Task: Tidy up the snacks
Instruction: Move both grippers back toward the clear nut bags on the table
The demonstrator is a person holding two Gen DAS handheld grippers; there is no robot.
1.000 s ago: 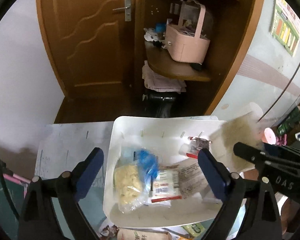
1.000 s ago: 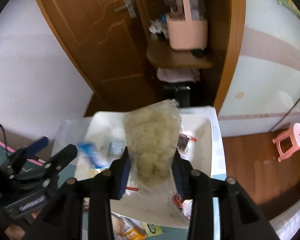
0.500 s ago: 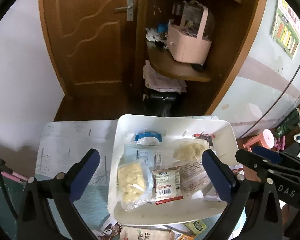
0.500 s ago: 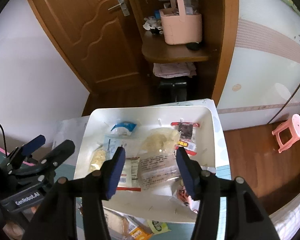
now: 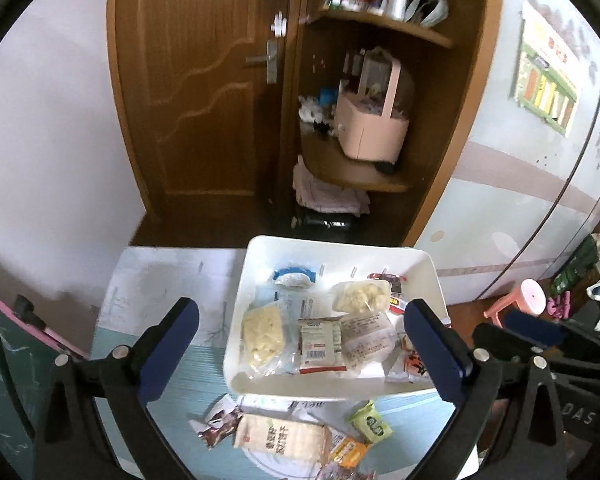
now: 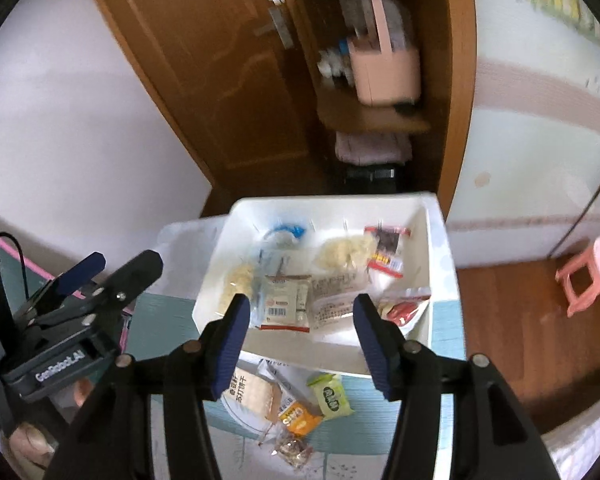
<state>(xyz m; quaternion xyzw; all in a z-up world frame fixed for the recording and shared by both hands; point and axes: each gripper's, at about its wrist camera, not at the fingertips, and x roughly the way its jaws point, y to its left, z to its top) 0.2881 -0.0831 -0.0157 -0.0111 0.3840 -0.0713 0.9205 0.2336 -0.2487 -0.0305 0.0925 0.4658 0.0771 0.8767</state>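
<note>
A white tray [image 5: 236, 328] on the table holds several snack packets, among them a clear bag of pale yellow snacks [image 5: 362, 295] at its far right, also in the right wrist view [image 6: 342, 251]. The tray shows there too [image 6: 432, 280]. My left gripper [image 5: 300, 344] is open and empty above the tray's near side. My right gripper [image 6: 300, 332] is open and empty above the tray's near edge. Loose packets lie on the table in front of the tray: a beige cracker pack [image 5: 280, 436], a green pack [image 6: 332, 396] and an orange pack [image 6: 300, 418].
A brown door [image 5: 204, 92] and a wooden corner shelf with a pink basket [image 5: 372, 128] stand behind the table. A pink stool [image 6: 588, 272] stands on the floor at the right. The left gripper's body [image 6: 72, 320] is at the left in the right wrist view.
My right gripper let go of the clear bag of yellow snacks, which now lies in the tray. Both grippers have pulled back and up from the tray.
</note>
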